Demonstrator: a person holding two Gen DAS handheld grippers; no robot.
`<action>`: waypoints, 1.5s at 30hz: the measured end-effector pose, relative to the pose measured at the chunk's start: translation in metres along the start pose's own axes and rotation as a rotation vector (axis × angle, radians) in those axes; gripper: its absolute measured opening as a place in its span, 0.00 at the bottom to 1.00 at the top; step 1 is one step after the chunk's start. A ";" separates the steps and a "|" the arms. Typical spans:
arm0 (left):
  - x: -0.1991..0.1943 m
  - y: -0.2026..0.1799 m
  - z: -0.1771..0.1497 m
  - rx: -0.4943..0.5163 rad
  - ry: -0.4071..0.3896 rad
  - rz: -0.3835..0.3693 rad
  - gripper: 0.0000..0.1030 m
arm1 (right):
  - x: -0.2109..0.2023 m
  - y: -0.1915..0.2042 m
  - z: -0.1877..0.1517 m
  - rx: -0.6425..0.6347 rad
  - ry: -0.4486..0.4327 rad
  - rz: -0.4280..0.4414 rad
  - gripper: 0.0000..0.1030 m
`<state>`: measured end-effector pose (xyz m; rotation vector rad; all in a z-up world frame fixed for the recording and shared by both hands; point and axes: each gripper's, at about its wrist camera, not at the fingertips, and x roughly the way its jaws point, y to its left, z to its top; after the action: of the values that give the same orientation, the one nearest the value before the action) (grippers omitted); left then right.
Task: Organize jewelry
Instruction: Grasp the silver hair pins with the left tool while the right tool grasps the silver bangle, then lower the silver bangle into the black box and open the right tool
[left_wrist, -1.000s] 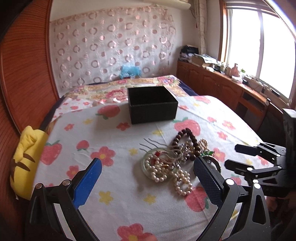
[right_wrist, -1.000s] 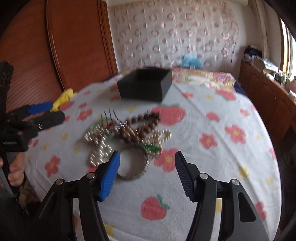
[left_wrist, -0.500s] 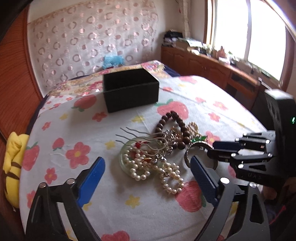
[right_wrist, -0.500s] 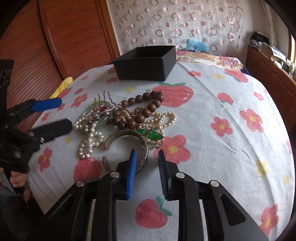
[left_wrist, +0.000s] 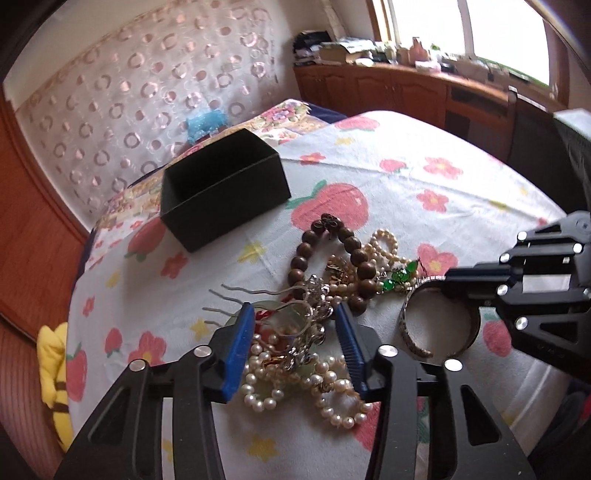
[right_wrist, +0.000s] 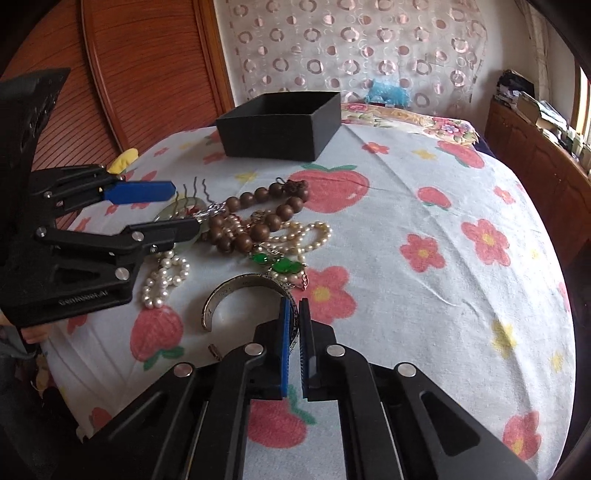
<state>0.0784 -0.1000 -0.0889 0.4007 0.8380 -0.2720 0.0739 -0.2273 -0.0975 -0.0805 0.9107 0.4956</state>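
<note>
1. Both claws have closed in on the jewelry pile since the earlier frame: the right claw (right_wrist: 294, 325), then standing wide before the silver bangle (right_wrist: 236, 291), is now clamped together on the bangle's rim, and the left claw (left_wrist: 295, 339) has come down over the pile with its jaws just narrowed.
2. Between the left claw's blue pads (left_wrist: 240, 343) sit the silver hair comb (left_wrist: 291, 317) and loops of the pearl strand (left_wrist: 295, 384); the pads appear to stand just off the metal, so whether they press is not clear.
3. Beyond the left claw lie the wooden bead bracelet (left_wrist: 325, 254) and a green pendant (left_wrist: 399, 275), tangled with more pearls on the flowered bedspread (right_wrist: 424, 206).
4. Further ahead of both claws, well apart from the pile, the black box (right_wrist: 280, 125) stands open and looks empty.
5. Judged from this, the step in hand is the first pick: one piece taken by each claw.
6. The next move calls for a slow lift of the bangle, clear of the pendant touching it, then a carry forward to the box.
</note>
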 end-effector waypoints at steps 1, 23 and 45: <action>0.001 -0.001 0.000 0.006 0.005 -0.005 0.31 | -0.001 -0.001 0.000 0.003 -0.001 0.003 0.06; -0.061 0.061 0.021 -0.170 -0.187 -0.114 0.07 | -0.030 0.003 0.023 -0.039 -0.092 -0.038 0.05; -0.039 0.126 0.086 -0.190 -0.265 -0.075 0.07 | 0.030 -0.014 0.170 -0.159 -0.186 -0.090 0.05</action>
<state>0.1588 -0.0232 0.0218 0.1511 0.6124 -0.3045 0.2210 -0.1823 -0.0178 -0.2153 0.6823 0.4830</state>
